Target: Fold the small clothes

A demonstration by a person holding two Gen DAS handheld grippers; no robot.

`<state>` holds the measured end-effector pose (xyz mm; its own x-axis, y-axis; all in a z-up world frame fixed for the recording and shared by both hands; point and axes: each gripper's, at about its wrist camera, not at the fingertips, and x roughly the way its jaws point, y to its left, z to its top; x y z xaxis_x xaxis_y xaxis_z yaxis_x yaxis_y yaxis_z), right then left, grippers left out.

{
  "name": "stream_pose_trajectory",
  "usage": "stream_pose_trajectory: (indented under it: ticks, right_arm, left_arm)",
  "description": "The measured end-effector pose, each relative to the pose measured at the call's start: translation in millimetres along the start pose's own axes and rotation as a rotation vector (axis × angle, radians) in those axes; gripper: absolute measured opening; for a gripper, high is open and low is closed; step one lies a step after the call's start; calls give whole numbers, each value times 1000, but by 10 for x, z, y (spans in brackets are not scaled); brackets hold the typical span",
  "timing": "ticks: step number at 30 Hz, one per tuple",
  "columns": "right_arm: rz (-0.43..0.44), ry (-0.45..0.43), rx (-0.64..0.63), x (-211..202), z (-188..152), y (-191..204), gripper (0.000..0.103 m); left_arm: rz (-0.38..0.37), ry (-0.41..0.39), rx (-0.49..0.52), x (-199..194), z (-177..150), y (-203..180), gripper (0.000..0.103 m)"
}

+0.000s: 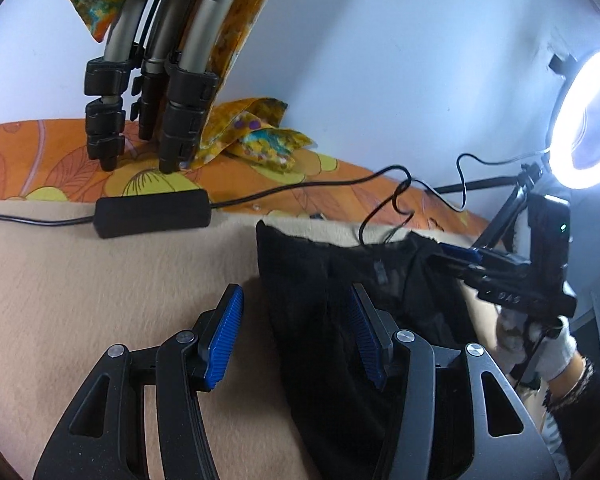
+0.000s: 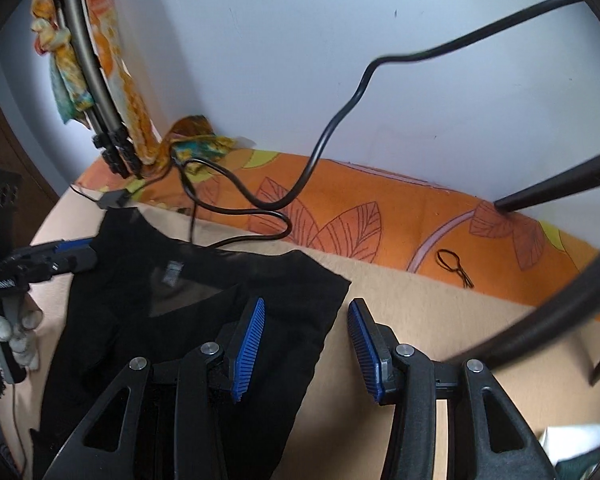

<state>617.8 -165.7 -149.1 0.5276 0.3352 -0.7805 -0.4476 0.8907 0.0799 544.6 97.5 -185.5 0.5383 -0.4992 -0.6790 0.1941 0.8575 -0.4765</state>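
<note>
While the black top lay flat on the beige blanket, each gripper, left and right, hovered jaws apart and empty, straddling its own side edge.

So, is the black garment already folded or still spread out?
Spread out. The black garment lies flat on the beige blanket, neckline and label showing, no layer turned over. Its lower part is hidden.

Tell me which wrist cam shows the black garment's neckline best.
Right wrist. The black garment lies spread there, with its neckline and label in plain sight. The left wrist view shows the garment bunched and dark behind the left gripper's fingers, neckline hard to make out.
</note>
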Motion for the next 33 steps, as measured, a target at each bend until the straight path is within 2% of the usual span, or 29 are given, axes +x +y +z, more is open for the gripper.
stream_pose_trajectory:
  ticks: [4, 5, 7, 8, 9, 12, 23, 33]
  right_arm:
    - [20, -22, 25, 24, 35, -38, 47]
    - [26, -27, 27, 26, 39, -34, 41]
    - [40, -31, 30, 26, 39, -24, 28]
    - [56, -29, 34, 28, 43, -22, 15]
    - [70, -28, 37, 26, 46, -12, 9]
    - [79, -56, 15, -63, 61, 66, 5]
    - [154, -152, 6, -765, 53, 174, 4]
    - [192, -191, -31, -1634, -296, 387, 4]
  left_arm:
    - [-10, 3, 26, 53, 39, -46, 48]
    - [-16, 7, 27, 81, 49, -58, 42]
    - [-21, 19, 23, 128, 63, -65, 8]
    - [-25, 15, 20, 128, 65, -68, 4]
    - [-31, 9, 18, 119, 68, -71, 4]
    - [-67, -23, 22, 24, 78, -130, 4]
    - [-93, -71, 93, -461, 22, -501, 3]
    - [-100, -96, 154, -1027, -299, -891, 3]
